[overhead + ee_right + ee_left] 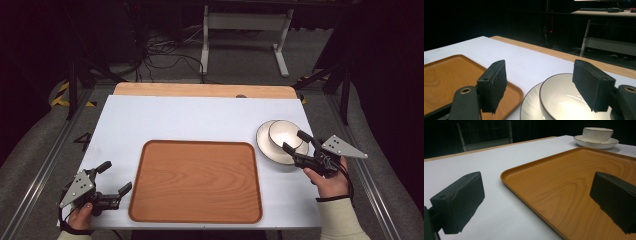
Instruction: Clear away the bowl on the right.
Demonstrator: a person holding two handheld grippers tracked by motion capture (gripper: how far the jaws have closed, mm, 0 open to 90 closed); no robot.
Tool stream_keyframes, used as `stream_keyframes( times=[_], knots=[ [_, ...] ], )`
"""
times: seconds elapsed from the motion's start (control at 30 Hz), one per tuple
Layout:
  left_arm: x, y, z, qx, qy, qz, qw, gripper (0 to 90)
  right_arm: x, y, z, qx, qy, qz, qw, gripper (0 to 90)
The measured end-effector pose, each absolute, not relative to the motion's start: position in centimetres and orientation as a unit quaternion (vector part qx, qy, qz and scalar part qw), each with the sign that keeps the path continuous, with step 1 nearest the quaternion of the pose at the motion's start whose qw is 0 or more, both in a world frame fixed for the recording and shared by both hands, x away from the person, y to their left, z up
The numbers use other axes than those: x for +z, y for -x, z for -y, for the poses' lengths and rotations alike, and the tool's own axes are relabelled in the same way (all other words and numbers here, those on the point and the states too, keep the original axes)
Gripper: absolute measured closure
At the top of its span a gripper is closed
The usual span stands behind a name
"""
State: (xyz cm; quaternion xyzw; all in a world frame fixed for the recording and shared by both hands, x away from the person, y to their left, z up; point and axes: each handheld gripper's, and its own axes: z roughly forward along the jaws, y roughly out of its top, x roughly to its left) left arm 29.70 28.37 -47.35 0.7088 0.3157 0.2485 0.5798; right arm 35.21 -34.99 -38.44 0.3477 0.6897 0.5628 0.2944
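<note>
A wooden tray (196, 181) lies empty on the white table top (190, 120). To its right a white bowl (286, 136) stands on a white saucer (270, 150). My right gripper (294, 140) hovers open over the near right side of the bowl, one jaw above the saucer, the other over the bowl's rim. In the right gripper view the bowl (564, 100) sits between and below the jaws. My left gripper (115, 177) is open at the tray's near left corner, holding nothing. Across the tray (574, 187) in the left gripper view are the bowl (598, 134) and saucer (596, 143).
A bare wooden strip (200, 90) runs along the table's far edge. Beyond it stand a white desk frame (245, 30) and loose cables (160, 55) on the floor. Metal rails (45, 150) flank the table.
</note>
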Motion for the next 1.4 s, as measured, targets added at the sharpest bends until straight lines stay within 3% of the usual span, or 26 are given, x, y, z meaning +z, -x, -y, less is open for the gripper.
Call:
stream_keyframes(
  times=[0.4, 0.53, 0.77, 0.9, 1.17, 1.4],
  knots=[
    [-47.4, -29.7, -28.3, 0.249, -0.708, -0.316, 0.580, 0.3, -37.6, -37.8, 36.3, 0.536, -0.373, -0.691, 0.311, 28.2],
    [-47.4, -29.7, -28.4, 0.248, -0.708, -0.317, 0.580, 0.3, -37.9, -38.7, 36.9, 0.541, -0.392, -0.683, 0.295, 28.3],
    [-47.3, -29.7, -28.4, 0.248, -0.709, -0.317, 0.579, 0.3, -37.8, -40.5, 37.5, 0.497, -0.418, -0.702, 0.291, 35.9],
    [-47.3, -29.8, -28.4, 0.248, -0.710, -0.316, 0.579, 0.2, -37.6, -41.2, 37.6, 0.477, -0.426, -0.709, 0.297, 35.9],
    [-47.4, -29.8, -28.3, 0.248, -0.709, -0.316, 0.580, 0.3, -37.9, -43.0, 38.3, 0.417, -0.466, -0.726, 0.285, 40.4],
    [-47.3, -29.8, -28.3, 0.249, -0.711, -0.317, 0.576, 0.3, -38.7, -44.3, 38.6, 0.367, -0.500, -0.744, 0.248, 41.3]
  ],
)
